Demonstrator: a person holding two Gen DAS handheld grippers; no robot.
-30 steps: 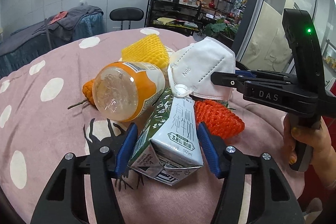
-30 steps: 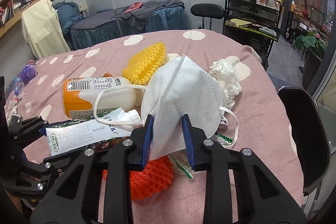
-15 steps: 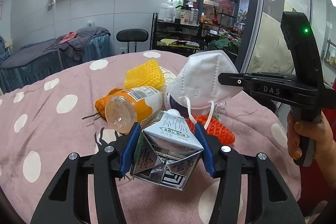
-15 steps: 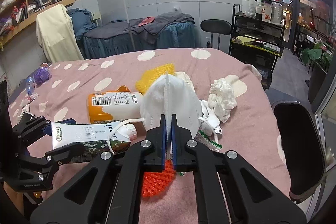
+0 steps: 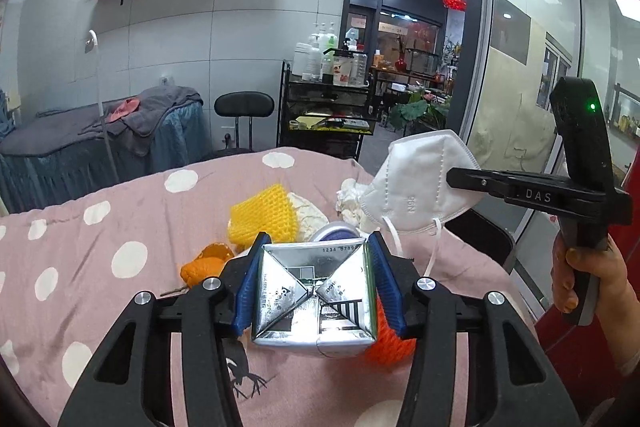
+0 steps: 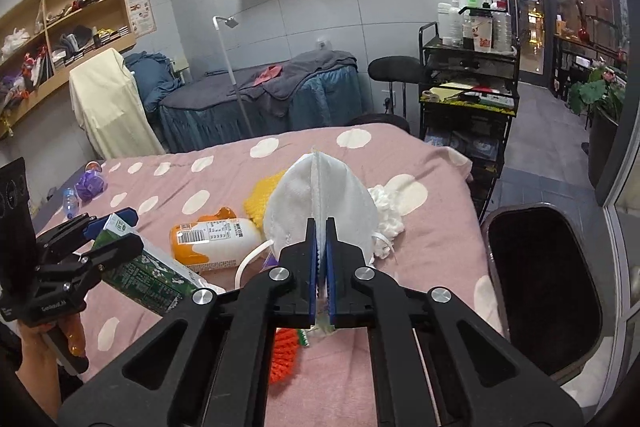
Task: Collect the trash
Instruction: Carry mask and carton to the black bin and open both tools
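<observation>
My left gripper [image 5: 314, 287] is shut on a green milk carton [image 5: 314, 297], lifted off the pink dotted table; its silver base faces the camera. The carton also shows in the right wrist view [image 6: 148, 277]. My right gripper [image 6: 321, 277] is shut on a white N95 mask [image 6: 322, 201], held above the table, also seen in the left wrist view [image 5: 420, 189]. On the table lie an orange-and-white bottle [image 6: 214, 241], yellow foam net [image 5: 264, 215], red foam net [image 6: 284, 355], crumpled tissue [image 6: 386, 207] and orange peel [image 5: 204, 265].
The pink polka-dot tablecloth [image 5: 100, 247] covers the table. A black chair [image 6: 540, 287] stands at the table's right edge. A purple item and small bottle [image 6: 86, 185] lie at the far left. A black shelf cart [image 6: 468, 79] and a massage bed [image 6: 260, 95] stand behind.
Both grippers have risen. The left closed on the milk carton and lifted it until its base faces the camera. The right closed on the mask and raised it off the pile.
</observation>
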